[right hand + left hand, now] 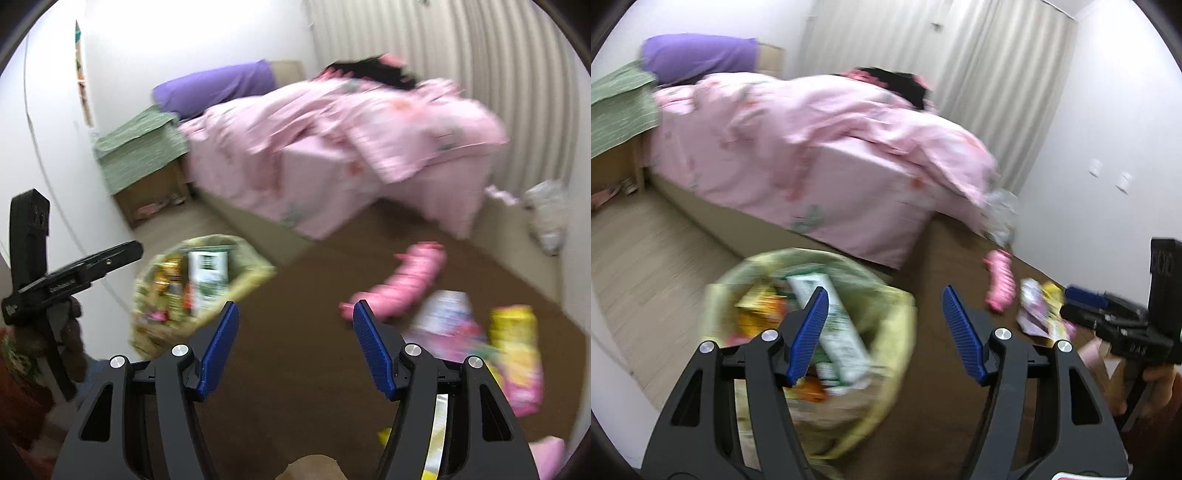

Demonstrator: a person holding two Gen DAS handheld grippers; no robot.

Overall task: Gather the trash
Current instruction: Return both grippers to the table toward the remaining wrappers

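Presently both tongs stand open and empty: the left tongs (884, 325) hang beside the round bin lined with a yellow-green plastic bag (897, 317), the right tongs (291, 338) over the brown carpet (295, 373). Remaining trash lies loose on that carpet: a flat pink-and-white snack wrapper (448, 325) touching a yellow-and-pink foil packet (517, 354), both near a pink ribbed soft toy (402, 280). Judged light, thin and crinkly, the wrappers will likely slide under a flat approach; a raised edge or crumpled fold offers the better hold. The bin already holds a green-and-white carton (831, 332) and orange packets. Motion blur prevents finer reading of labels.
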